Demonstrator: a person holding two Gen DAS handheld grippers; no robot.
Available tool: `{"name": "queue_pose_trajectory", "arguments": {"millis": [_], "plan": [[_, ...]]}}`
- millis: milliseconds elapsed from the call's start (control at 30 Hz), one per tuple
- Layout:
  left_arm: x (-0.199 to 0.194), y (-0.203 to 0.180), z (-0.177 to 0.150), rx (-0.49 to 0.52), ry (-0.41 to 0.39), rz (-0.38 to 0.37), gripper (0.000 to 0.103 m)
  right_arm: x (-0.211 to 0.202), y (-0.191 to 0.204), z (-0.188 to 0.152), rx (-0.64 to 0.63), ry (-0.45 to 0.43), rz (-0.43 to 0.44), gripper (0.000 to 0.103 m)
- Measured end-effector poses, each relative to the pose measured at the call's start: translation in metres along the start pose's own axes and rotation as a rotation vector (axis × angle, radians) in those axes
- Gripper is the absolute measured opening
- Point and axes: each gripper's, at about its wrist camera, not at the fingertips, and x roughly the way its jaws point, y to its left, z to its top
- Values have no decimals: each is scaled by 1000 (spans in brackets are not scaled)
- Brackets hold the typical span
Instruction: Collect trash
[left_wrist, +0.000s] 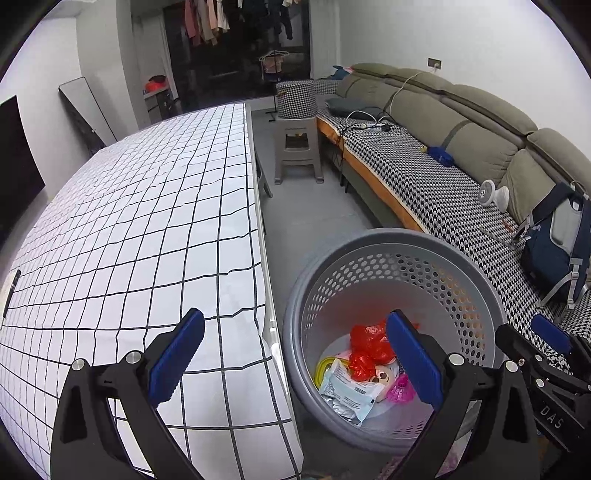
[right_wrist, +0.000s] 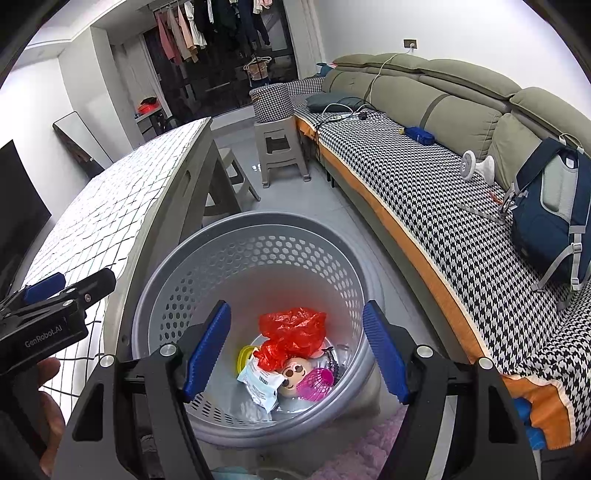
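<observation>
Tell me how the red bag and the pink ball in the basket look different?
The red bag is crinkly, solid plastic; the pink ball is round with a mesh of holes. The bag looks bigger and lies on top of the pile; the ball sits lower, beside it. Both lie in the grey basket.

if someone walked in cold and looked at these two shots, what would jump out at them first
The grey perforated bin on the floor between table and sofa, with a crumpled red bag on top of the trash in it. Next, the grid-patterned tablecloth filling the left, and the houndstooth sofa cover with a navy backpack on the right.
</observation>
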Motion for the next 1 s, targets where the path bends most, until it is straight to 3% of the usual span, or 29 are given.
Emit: {"name": "queue_pose_trajectory", "arguments": {"millis": [1000], "plan": [[-1,-3,-2,17,-2,8,97,0,3,-1,-1,0,3,71]]}}
